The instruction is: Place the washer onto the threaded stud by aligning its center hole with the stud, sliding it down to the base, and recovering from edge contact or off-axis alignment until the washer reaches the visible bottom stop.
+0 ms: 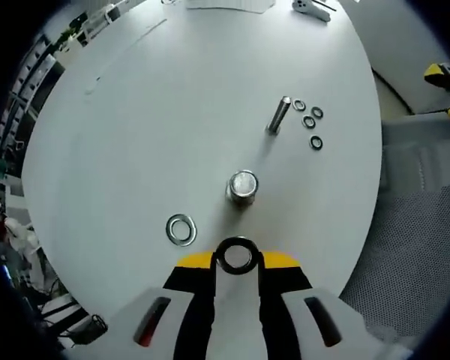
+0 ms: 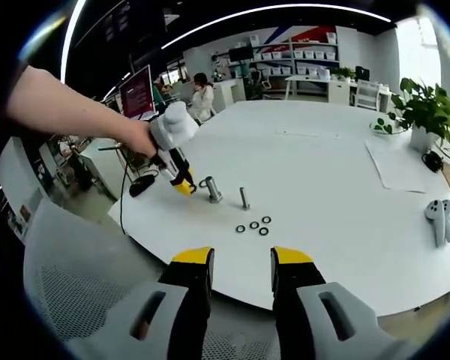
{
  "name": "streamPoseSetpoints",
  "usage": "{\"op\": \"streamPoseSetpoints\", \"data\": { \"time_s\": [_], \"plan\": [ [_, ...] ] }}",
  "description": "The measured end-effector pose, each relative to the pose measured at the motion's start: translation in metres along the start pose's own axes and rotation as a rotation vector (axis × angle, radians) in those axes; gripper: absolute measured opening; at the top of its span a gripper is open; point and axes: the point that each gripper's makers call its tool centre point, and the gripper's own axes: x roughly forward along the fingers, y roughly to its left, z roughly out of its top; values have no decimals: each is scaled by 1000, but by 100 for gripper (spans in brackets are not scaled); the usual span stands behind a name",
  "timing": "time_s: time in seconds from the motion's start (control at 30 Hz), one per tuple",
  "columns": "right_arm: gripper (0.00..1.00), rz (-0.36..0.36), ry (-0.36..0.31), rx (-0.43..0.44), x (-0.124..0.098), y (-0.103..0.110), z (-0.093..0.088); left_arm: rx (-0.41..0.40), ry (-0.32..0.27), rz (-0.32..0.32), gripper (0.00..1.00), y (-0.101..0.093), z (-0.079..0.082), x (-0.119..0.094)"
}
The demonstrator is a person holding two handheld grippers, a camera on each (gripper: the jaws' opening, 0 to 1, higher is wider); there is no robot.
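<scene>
In the left gripper view, the left gripper (image 1: 238, 259) has its yellow-tipped fingers (image 1: 195, 262) clamped on a washer (image 1: 237, 255), which is held flat between the tips. The washer hangs just short of the stud (image 1: 242, 186), a stubby upright metal post with a shiny round top standing on the white surface (image 1: 150, 127). Washer and stud are close but look apart; the hole is not over the stud's top. A second, larger washer (image 1: 181, 229) lies flat on the surface to the left of the stud, near the fingers. Farther off a slim bolt (image 1: 278, 115) stands upright, and just beside it four small rings (image 1: 310, 122) lie in a loose cluster. A mesh chair (image 1: 412, 255) sits past the surface's edge on the right.

In the right gripper view, the right gripper (image 2: 241, 264) hovers off the near edge of the surface (image 2: 345, 202), above a mesh chair (image 2: 82, 292), with its fingers (image 2: 192, 259) apart and nothing between them. Across the surface a person's hand (image 2: 139, 137) holds the left gripper (image 2: 186, 184), its tip beside the stud (image 2: 212, 190). The bolt (image 2: 244, 198) stands just to the right of the stud, and the rings (image 2: 254, 223) lie nearer the camera. A white controller (image 2: 437, 217) rests at the far right, and a potted plant (image 2: 420, 112) stands at the surface's far corner.
</scene>
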Motion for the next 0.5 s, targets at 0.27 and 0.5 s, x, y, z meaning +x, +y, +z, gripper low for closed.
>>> {"op": "streamPoseSetpoints", "data": {
  "time_s": [0.27,0.5],
  "plan": [
    [33,5,5,-4,2,1,-1,68,-28,-4,19,3,20,-27],
    [33,5,6,-3,1,2,0,92,-48,-16,19,-8,42,-34]
  ]
}}
